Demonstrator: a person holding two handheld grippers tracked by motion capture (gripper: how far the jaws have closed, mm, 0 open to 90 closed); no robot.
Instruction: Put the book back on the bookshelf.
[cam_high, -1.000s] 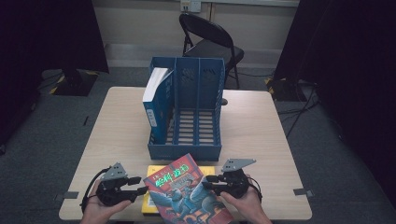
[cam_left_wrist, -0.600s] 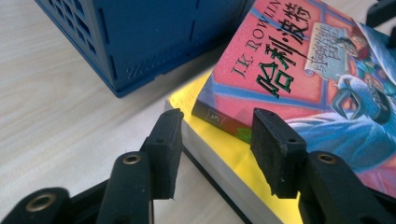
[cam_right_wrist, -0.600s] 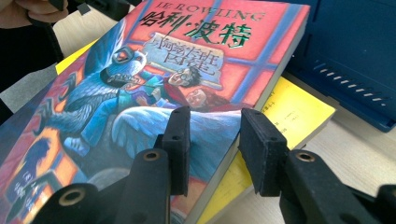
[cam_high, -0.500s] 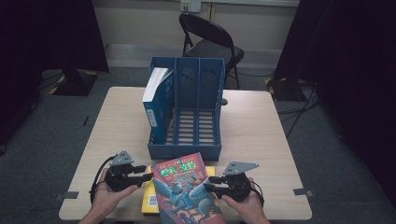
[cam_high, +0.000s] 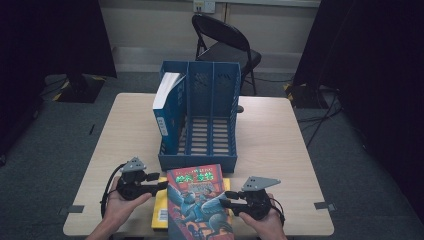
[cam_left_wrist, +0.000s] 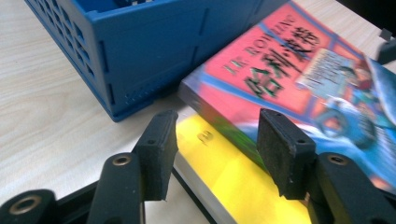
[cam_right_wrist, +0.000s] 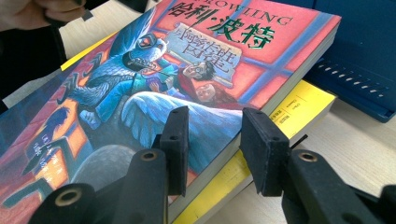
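- While the red book (cam_high: 199, 200) lies at the bottom centre of the high view, it rests on a yellow book (cam_high: 162, 212), and its far edge sits just in front of the blue rack (cam_high: 200, 162).
- Right gripper (cam_high: 227, 202) comes in from the lower right of that view, held in a hand (cam_high: 262, 222) at the bottom edge – its jaws straddle the red book's right edge.
- Seen from the right gripper view, one jaw (cam_right_wrist: 175, 140) lies over the red book's (cam_right_wrist: 187, 70) cover and the other (cam_right_wrist: 261, 144) stands off beside the page edge; whether the pads press on the book I cannot tell.
- That same view shows the yellow book (cam_right_wrist: 299, 112) sticking out beneath, at centre right, with the rack (cam_right_wrist: 364, 56) in the upper right corner.
- Left gripper (cam_high: 161, 186) sits at the lower left of the high view, its tips just at the red book's left edge; the left hand (cam_high: 117, 207) holds it from below.
- Its jaws have just been opening. From the left gripper view they stand apart, gripping nothing – the yellow book (cam_left_wrist: 224, 168) shows in the gap between the pads, and the red book's (cam_left_wrist: 289, 79) corner lies beyond it.
- Rack (cam_left_wrist: 154, 46) fills the upper left of that view, close to the red book's corner.
- Back in the high view, a blue-and-white book (cam_high: 167, 107) stands upright in the rack's leftmost slot, above centre.
- Behind the table (cam_high: 280, 145), a folding chair (cam_high: 225, 45) stands at the top centre.
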